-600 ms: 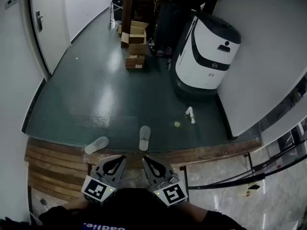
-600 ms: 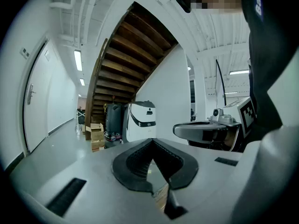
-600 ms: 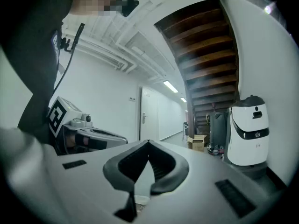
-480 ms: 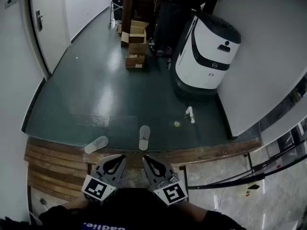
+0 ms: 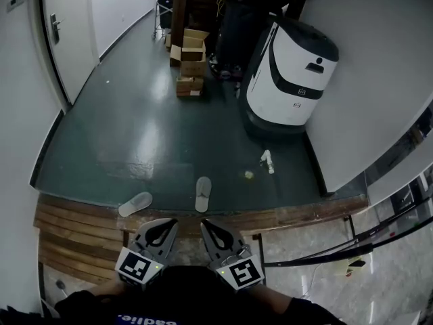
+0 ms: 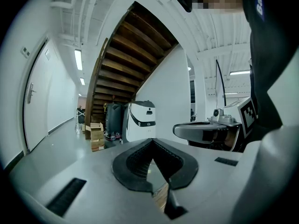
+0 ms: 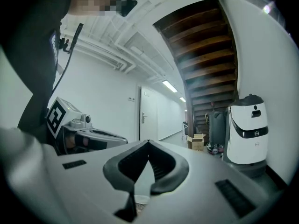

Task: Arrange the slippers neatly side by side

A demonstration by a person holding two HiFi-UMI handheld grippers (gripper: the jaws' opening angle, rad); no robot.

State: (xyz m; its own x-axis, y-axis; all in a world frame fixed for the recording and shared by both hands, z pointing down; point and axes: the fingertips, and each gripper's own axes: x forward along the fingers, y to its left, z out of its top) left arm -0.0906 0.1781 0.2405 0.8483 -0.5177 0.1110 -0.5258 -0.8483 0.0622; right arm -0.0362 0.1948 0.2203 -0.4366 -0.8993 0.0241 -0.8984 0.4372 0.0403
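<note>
Slippers (image 5: 203, 194) apart, perhaps at step edge (image 5: 298, 215)

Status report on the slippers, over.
Both shut and empty: left gripper, right gripper, short of the slippers. The left slipper skewed, right slipper straight, apart on dark floor. The white robot stands well beyond them.

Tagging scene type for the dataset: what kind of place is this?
Probably an office-building hallway beneath a wooden staircase, with a white service robot parked there, stacked cardboard boxes and a door.
</note>
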